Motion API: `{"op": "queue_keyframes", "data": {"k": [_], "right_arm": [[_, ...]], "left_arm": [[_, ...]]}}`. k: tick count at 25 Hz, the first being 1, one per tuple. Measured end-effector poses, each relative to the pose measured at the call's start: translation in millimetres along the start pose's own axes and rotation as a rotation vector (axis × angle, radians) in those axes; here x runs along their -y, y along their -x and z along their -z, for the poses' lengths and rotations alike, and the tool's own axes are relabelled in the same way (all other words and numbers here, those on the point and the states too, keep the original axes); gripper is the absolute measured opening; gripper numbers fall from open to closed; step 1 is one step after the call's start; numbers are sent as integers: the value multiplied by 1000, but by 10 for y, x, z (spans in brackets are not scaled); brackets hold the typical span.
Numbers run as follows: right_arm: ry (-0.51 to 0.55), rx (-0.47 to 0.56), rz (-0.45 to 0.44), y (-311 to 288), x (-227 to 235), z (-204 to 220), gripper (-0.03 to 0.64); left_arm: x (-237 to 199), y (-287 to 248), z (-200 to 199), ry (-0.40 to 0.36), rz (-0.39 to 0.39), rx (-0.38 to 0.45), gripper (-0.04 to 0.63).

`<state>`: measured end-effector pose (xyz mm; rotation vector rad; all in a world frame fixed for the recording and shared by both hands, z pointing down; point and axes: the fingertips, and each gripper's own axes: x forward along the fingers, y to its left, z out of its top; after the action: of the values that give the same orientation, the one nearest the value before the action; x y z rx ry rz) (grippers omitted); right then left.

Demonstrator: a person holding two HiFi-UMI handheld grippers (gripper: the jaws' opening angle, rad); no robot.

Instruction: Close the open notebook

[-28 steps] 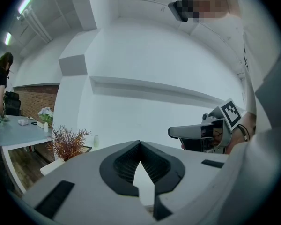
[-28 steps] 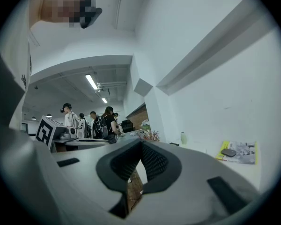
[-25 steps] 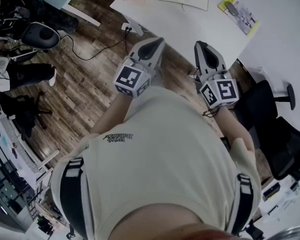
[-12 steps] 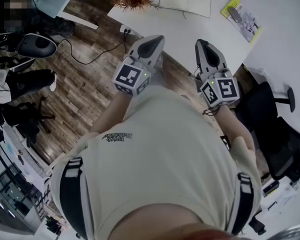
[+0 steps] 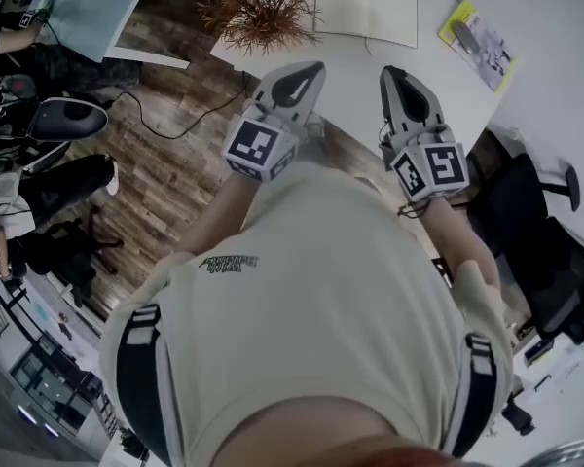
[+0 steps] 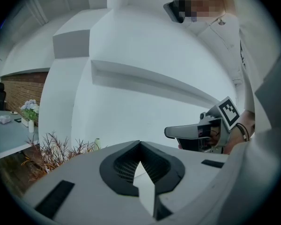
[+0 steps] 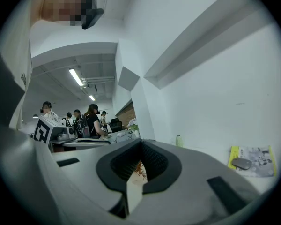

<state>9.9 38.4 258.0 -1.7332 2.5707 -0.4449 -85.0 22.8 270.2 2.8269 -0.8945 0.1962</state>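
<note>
Currently left grey two-jaw gripper (image 5: 310, 69) and right grey two-jaw gripper (image 5: 389, 72) side by side in front of person's chest, pointing toward white table (image 5: 352, 66). Left: jaws pressed together, tips meeting, nothing between. Right: same, jaws together, empty. Open cream-paged notebook (image 5: 366, 8) flat on table, beyond both tips, well apart from them, untouched. Dried brown twig plant (image 5: 258, 13) just left of notebook. Yellow leaflet (image 5: 489, 54) with grey mouse (image 5: 463, 35) to right.

On smooth white tabletop (image 5: 355, 61): open cream-paged notebook (image 5: 365, 6) lying flat at far side, yellow-edged printed leaflet (image 5: 489, 54) well apart to its right.
</note>
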Motion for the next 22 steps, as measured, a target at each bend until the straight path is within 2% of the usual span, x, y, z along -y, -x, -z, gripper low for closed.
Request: {"op": "queue_keyframes", "data": {"k": [12,17,22], "right_arm": [[14,-4,76,-623,197,-183,2],[13,-22,74,-672,271,-176,3],[23,-30,40,-647,330,-143,3]], "left_arm": [[-410,-372,-203,-7,115,37,12],[-387,-463,-263,5,116,42,12],[-351,-508,-261,2,78,36,12]]}}
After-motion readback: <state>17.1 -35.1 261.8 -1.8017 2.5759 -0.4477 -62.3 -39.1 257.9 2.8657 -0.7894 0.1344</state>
